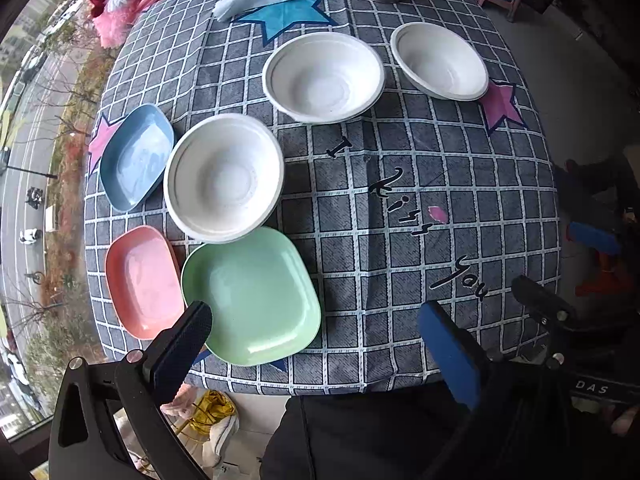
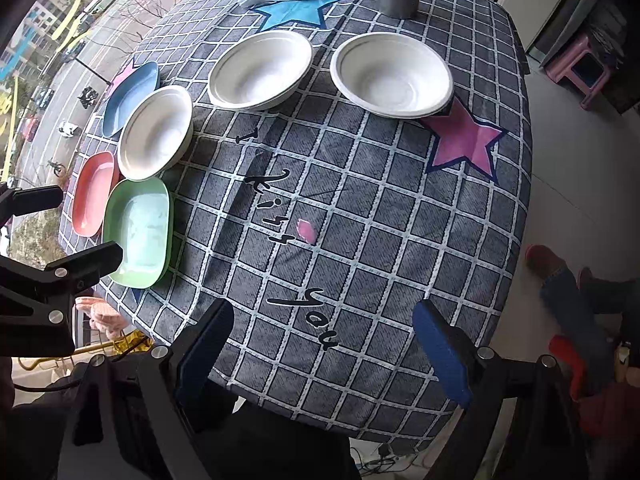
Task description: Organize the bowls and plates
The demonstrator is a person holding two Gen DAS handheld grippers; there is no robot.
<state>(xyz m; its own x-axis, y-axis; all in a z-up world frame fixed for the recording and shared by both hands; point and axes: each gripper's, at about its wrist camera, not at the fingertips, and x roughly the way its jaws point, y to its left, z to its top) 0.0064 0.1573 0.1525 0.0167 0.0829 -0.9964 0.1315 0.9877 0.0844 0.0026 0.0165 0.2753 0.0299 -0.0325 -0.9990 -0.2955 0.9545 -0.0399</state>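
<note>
Both tongs hang at the near edge of the table with their jaws spread wide and nothing between them. From the left gripper (image 1: 316, 348), the green plate (image 1: 252, 296) lies just ahead, its near rim almost under the left-hand finger; the pink plate (image 1: 142, 280) sits just beside it on the window side. Beyond them a white bowl (image 1: 224, 178) overlaps the green plate's far rim, with the blue plate (image 1: 136, 156) next to it. Two more white bowls, the middle bowl (image 1: 324, 78) and the far-right bowl (image 1: 440, 62), stand further back, near each other but apart. The right gripper (image 2: 324, 332) hovers over the bare checked tablecloth (image 2: 360, 240), well apart from the plates off to its left; the far-right bowl is straight ahead across the cloth.
</note>
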